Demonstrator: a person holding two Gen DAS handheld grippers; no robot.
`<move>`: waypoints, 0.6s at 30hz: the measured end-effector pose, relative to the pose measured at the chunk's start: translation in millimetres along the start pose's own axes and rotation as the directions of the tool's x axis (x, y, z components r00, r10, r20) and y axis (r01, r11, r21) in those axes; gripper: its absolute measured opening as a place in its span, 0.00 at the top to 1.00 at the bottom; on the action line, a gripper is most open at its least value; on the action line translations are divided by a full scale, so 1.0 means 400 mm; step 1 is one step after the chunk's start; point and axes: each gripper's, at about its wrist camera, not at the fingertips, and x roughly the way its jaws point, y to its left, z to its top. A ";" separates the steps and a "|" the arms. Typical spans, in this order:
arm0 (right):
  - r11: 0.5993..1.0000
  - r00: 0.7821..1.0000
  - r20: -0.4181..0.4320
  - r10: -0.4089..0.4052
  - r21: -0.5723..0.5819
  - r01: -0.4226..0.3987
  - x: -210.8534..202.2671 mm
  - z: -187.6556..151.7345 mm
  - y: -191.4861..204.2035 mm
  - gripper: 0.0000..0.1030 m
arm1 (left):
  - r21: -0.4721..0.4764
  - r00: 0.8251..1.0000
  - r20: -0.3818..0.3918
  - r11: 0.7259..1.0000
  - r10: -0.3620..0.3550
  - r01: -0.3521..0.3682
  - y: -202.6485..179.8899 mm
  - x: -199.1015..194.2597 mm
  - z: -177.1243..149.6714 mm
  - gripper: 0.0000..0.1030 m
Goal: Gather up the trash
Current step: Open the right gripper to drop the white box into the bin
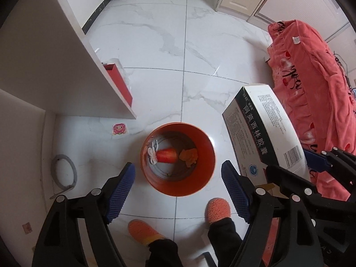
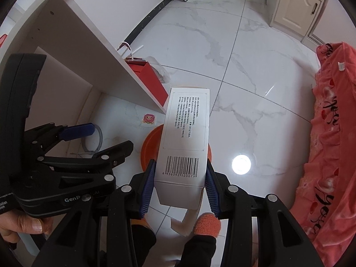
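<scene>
An orange round bin [image 1: 178, 159] stands on the white marble floor, directly under my left gripper [image 1: 180, 189]. Its jaws are open with nothing between them. In the bin lie a red wrapper [image 1: 166, 155], an orange crumpled scrap [image 1: 189, 156] and a white string [image 1: 152, 153]. My right gripper [image 2: 180, 187] is shut on a white medicine box [image 2: 184, 142] with a barcode, its blue pads [image 2: 148, 187] pressing both sides. In the left wrist view the box [image 1: 260, 129] hangs just right of the bin. In the right wrist view it covers most of the bin [image 2: 151, 146].
A white shelf panel [image 1: 55, 66] rises at the left, with a red paper bag [image 1: 119, 84] against it. A pink sticker [image 1: 119, 129] and a grey hose ring [image 1: 64, 171] lie on the floor. A pink-red blanket [image 1: 311, 77] drapes at the right. A person's orange slippers [image 1: 219, 209] stand close to the bin.
</scene>
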 end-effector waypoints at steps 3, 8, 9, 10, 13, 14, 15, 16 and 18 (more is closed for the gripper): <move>1.000 1.000 -0.007 0.006 -0.008 -0.006 0.011 0.004 0.002 0.58 | -0.008 1.000 -0.005 1.000 0.008 -0.008 0.013 0.002 -0.002 0.23; 1.000 1.000 -0.021 0.009 -0.030 -0.009 0.040 0.013 0.017 0.54 | -0.031 0.999 -0.029 0.999 0.037 -0.038 0.047 0.011 -0.016 0.23; 1.000 1.000 -0.021 0.008 -0.030 -0.009 0.045 0.014 0.020 0.54 | -0.036 0.999 -0.035 0.998 0.040 -0.041 0.054 0.013 -0.019 0.23; 0.999 1.000 -0.020 0.009 -0.031 -0.009 0.047 0.015 0.023 0.54 | -0.040 0.998 -0.038 0.998 0.040 -0.041 0.056 0.013 -0.019 0.23; 0.999 1.000 -0.019 0.007 -0.031 -0.008 0.048 0.016 0.032 0.54 | -0.048 0.998 -0.040 0.998 0.043 -0.044 0.065 0.009 -0.025 0.23; 1.000 1.000 -0.019 0.008 -0.029 -0.009 0.047 0.015 0.032 0.54 | -0.049 0.998 -0.041 0.998 0.041 -0.043 0.065 0.008 -0.027 0.23; 1.000 1.000 -0.018 0.008 -0.028 -0.009 0.045 0.014 0.034 0.54 | -0.049 0.998 -0.042 0.998 0.041 -0.043 0.066 0.007 -0.031 0.23; 1.000 1.000 -0.019 0.009 -0.029 -0.009 0.041 0.012 0.037 0.54 | -0.049 0.998 -0.042 0.998 0.041 -0.043 0.066 0.004 -0.033 0.23; 0.999 1.000 -0.018 0.009 -0.033 -0.010 0.035 0.007 0.041 0.54 | -0.046 0.999 -0.038 0.998 0.039 -0.041 0.065 0.001 -0.034 0.23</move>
